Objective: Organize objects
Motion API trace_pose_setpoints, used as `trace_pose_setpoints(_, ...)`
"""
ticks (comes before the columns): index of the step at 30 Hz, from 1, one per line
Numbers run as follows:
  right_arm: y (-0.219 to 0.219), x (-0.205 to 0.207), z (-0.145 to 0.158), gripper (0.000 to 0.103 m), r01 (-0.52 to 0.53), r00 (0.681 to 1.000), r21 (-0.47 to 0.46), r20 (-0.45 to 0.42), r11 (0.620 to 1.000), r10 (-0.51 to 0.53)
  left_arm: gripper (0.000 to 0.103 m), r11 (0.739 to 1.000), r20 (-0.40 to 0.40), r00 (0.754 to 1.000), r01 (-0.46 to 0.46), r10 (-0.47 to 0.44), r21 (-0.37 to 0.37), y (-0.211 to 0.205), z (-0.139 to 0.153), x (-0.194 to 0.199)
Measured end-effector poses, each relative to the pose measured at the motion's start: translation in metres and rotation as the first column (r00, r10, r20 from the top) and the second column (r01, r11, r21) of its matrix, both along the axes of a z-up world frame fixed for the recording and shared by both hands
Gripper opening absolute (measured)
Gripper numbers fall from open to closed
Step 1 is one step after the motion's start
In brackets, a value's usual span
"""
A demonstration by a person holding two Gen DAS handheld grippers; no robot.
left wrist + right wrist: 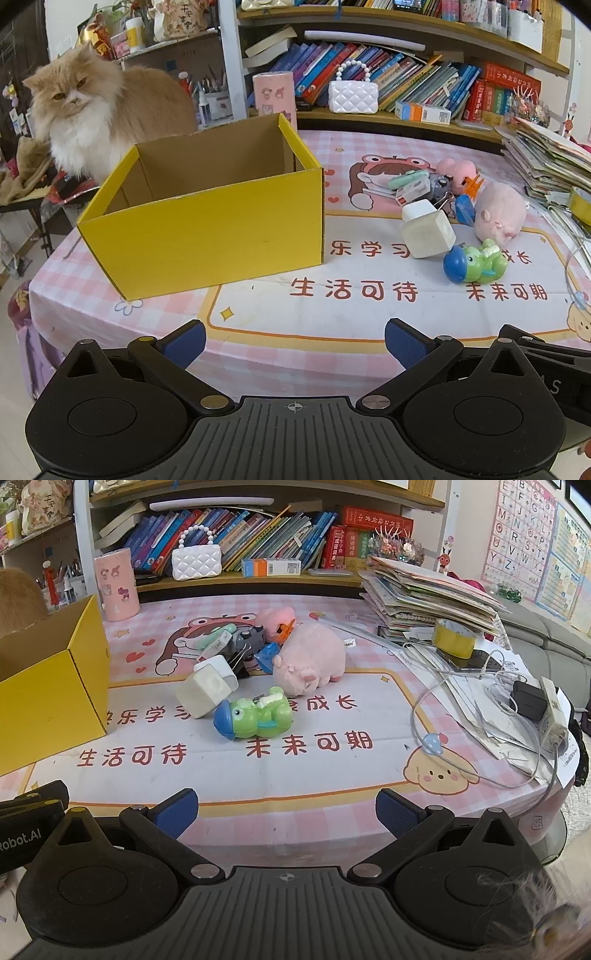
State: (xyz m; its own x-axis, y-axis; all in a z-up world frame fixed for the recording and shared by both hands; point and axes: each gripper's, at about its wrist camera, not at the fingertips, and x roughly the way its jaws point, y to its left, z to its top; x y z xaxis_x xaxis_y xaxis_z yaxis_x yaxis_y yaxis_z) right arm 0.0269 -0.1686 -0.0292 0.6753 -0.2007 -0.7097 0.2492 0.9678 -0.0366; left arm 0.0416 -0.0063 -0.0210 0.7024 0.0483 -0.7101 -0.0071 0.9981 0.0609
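Although nothing had yet been picked up, the pile of small toys lay ready at the centre of the right wrist view, with the green frog toy (255, 716) at its near edge. It lay on its side, its long axis running roughly left to right across the frame, blue cap toward the left. Touching it at upper left was the white cube bottle (205, 692), tilted, and just behind sat the pink plush pig (314, 657); further back were smaller bits, a clip and a grey piece among them, too jumbled to name surely.

The right gripper (286, 812) hung at the lower middle of its frame with both blue pads spread wide and nothing between them. The frog lay straight ahead of it and a little left, so this hand looked the nearer one. The left gripper (295, 341) was likewise spread wide and empty, at the lower middle of its own view, where the toys sat off to the right.

The yellow cardboard box (207, 236) filled the centre-left of the left view, open-topped; what showed of its inside was bare, though its floor was partly hidden by the front wall. A long-haired cat (85, 110) sat behind it at upper left.
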Motion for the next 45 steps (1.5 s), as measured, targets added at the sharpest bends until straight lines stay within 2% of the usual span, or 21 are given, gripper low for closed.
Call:
trace_pose_setpoints(18,-0.038,0.037,-0.006,0.103,0.017,1.000,0.013,-0.005,1.000,-0.017,0.103,0.999,-0.035,0.999,-0.027,0.026,-0.036,-0.020,-0.007,0.034)
trace_pose_setpoints(22,-0.050,0.049,-0.006,0.099,0.006,1.000,0.030,0.004,1.000,-0.006,0.103,0.997,-0.039,0.999,-0.010,0.007,-0.079,-0.026,-0.009,0.044)
trace_pose_setpoints(24,-0.058,0.058,-0.007,0.093,-0.009,1.000,0.048,0.008,0.999,0.009,0.103,0.996,-0.042,0.999,-0.011,0.007,-0.093,-0.030,-0.010,0.050)
trace_pose_setpoints(26,-0.064,0.066,-0.009,0.086,-0.033,0.999,0.064,0.003,0.997,0.032,0.103,0.995,-0.044,0.999,-0.019,0.015,-0.097,-0.034,-0.010,0.056)
trace_pose_setpoints(28,-0.067,0.076,-0.011,0.084,-0.069,0.998,0.080,-0.007,0.994,0.070,0.103,0.994,-0.039,0.998,-0.043,0.039,-0.097,-0.035,-0.009,0.061)
trace_pose_setpoints(33,-0.063,0.100,-0.019,0.083,-0.184,0.982,0.111,-0.023,0.977,0.188,0.103,0.987,-0.023,0.990,-0.142,0.140,-0.080,-0.031,-0.007,0.068)
trace_pose_setpoints(38,-0.050,0.123,-0.032,0.084,-0.301,0.949,0.138,-0.051,0.944,0.310,0.103,0.971,-0.023,0.973,-0.230,0.229,-0.070,-0.021,-0.005,0.070)
trace_pose_setpoints(41,-0.043,0.134,-0.040,0.082,-0.348,0.931,0.138,-0.062,0.927,0.359,0.103,0.965,-0.026,0.968,-0.249,0.248,-0.083,-0.020,-0.004,0.072)
trace_pose_setpoints(43,-0.045,0.139,-0.043,0.075,-0.364,0.925,0.126,-0.062,0.923,0.374,0.103,0.963,-0.027,0.969,-0.249,0.247,-0.100,-0.022,-0.003,0.073)
trace_pose_setpoints(45,-0.055,0.141,-0.040,0.073,-0.376,0.921,0.151,-0.046,0.914,0.387,0.103,0.964,-0.024,0.971,-0.237,0.236,-0.121,-0.028,-0.004,0.077)
